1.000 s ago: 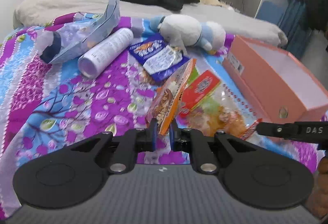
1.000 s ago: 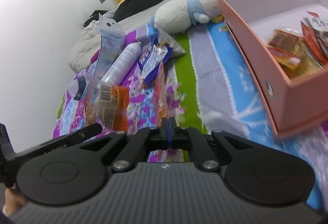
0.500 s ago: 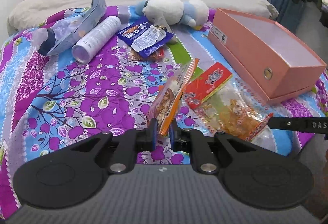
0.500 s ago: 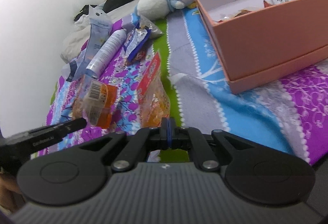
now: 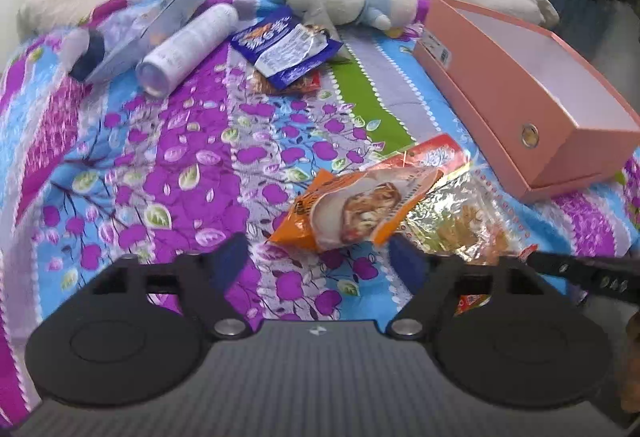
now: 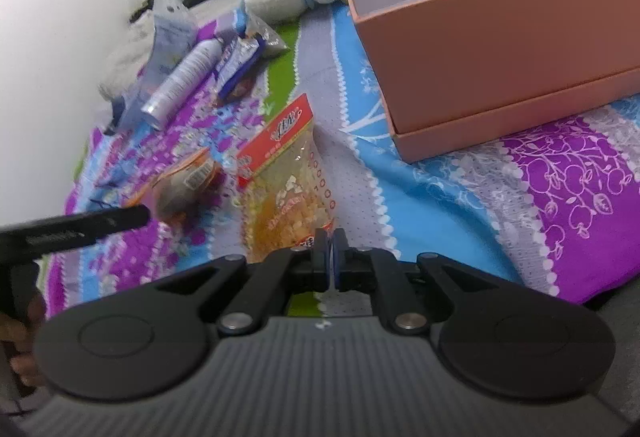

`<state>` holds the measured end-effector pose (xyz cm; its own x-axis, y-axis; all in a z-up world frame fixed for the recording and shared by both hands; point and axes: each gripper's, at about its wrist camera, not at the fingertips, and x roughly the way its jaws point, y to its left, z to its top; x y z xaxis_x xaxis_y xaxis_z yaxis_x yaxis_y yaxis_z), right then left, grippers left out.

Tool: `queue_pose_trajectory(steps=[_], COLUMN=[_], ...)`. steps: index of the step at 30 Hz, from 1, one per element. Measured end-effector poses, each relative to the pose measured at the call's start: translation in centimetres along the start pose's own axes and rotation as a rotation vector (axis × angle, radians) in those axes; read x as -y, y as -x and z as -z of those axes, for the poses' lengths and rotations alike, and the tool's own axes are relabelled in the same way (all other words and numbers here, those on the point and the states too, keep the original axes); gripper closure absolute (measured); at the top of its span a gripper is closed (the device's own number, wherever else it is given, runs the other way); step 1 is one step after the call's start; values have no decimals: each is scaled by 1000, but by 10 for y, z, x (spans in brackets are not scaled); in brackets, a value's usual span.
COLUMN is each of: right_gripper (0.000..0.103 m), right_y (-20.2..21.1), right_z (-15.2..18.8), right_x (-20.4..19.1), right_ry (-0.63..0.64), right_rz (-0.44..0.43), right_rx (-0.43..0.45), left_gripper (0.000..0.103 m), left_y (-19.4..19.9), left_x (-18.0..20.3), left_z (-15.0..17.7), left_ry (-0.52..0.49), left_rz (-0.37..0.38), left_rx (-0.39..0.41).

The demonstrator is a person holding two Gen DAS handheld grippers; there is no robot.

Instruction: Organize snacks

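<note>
My left claw (image 5: 318, 257) has just opened wide and let the orange snack bag (image 5: 352, 209) drop on the bed near the pink box (image 5: 532, 117), while my right claw (image 6: 330, 257) pinches the clear bag (image 6: 288, 193), which I should next carry to the box.

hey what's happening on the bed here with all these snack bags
A person with a gripper in each hand is sorting snacks. The left gripper has just opened, and the orange packet lies loose on the quilt. The right gripper is nearly closed at the corner of the clear bag of yellow snacks. The pink box waits alongside.
</note>
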<state>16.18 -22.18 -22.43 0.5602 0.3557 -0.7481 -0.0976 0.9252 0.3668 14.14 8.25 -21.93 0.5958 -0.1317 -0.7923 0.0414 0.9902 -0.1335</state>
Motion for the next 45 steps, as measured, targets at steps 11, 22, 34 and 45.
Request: queue_pose_trajectory(steps=[11,22,34,45], right_gripper=[22,22,11,9], right_y=[-3,-17,-54,-60], right_z=[5,4,9,15], right_x=[-13,-34,-56,-46], right_ry=[121,279,495,466], right_rz=[26,24,79,35], right_rx=[74,118,60,37], left_gripper=[4,4,4,4], left_y=[0,-16,-55,-83], left_x=[-27,-25,-16,5], left_z=[12,12,0,-27], left_ry=[233,340,564,498], left_rz=[106,100,123,-35], left_rx=[-39,-64,-155,-190])
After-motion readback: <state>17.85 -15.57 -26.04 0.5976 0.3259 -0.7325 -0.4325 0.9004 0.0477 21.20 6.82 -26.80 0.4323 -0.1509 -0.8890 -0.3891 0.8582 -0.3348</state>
